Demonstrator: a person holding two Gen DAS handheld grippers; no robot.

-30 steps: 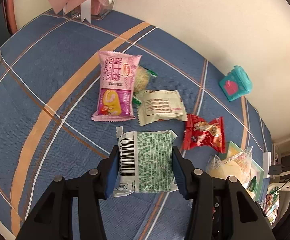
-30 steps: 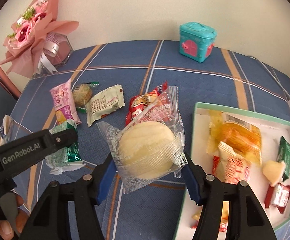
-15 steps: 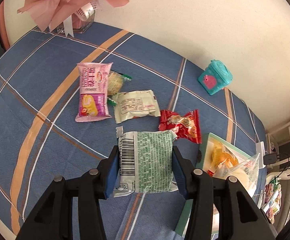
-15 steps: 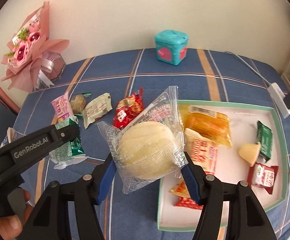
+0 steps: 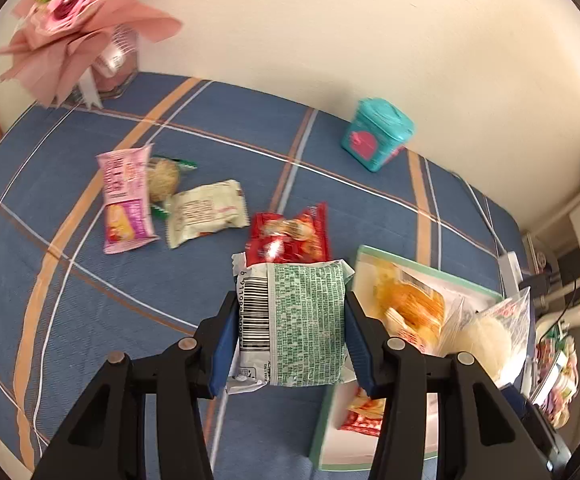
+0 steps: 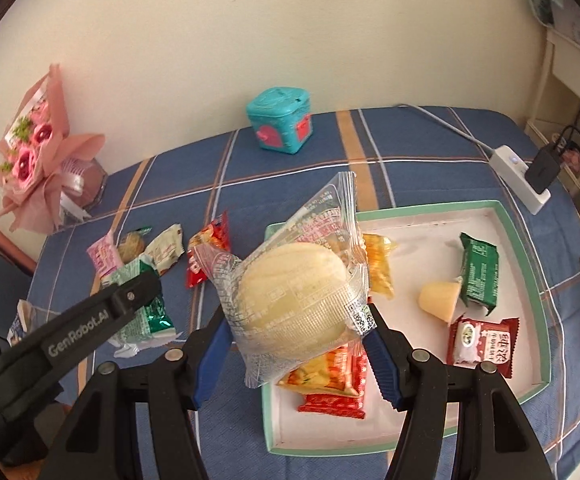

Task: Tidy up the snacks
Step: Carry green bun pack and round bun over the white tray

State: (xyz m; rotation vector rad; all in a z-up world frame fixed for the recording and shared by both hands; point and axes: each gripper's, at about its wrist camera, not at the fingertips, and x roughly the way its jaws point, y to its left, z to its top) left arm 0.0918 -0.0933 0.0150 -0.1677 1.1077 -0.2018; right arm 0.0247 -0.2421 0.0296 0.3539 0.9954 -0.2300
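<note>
My left gripper (image 5: 290, 344) is shut on a green and white snack pack (image 5: 302, 324), held above the blue plaid cloth near the left rim of the tray (image 5: 430, 272). My right gripper (image 6: 294, 344) is shut on a clear-wrapped round pale bun (image 6: 294, 296), hanging over the tray's (image 6: 530, 280) left side. The bun (image 5: 486, 336) also shows at the right of the left wrist view. On the cloth lie a pink pack (image 5: 123, 200), a round cookie pack (image 5: 163, 178), a cream pack (image 5: 205, 212) and a red pack (image 5: 290, 236). The tray holds several snacks.
A teal box (image 6: 281, 124) stands at the back by the wall. A pink bouquet (image 6: 37, 160) sits at the back left. A white power strip with a black plug (image 6: 526, 176) lies at the right rear. The tray's right half has bare floor (image 6: 422, 240).
Both grippers have moved to the right and risen a little with their packs. The tray has come into view under them, and the loose snacks have slid off to the left.
</note>
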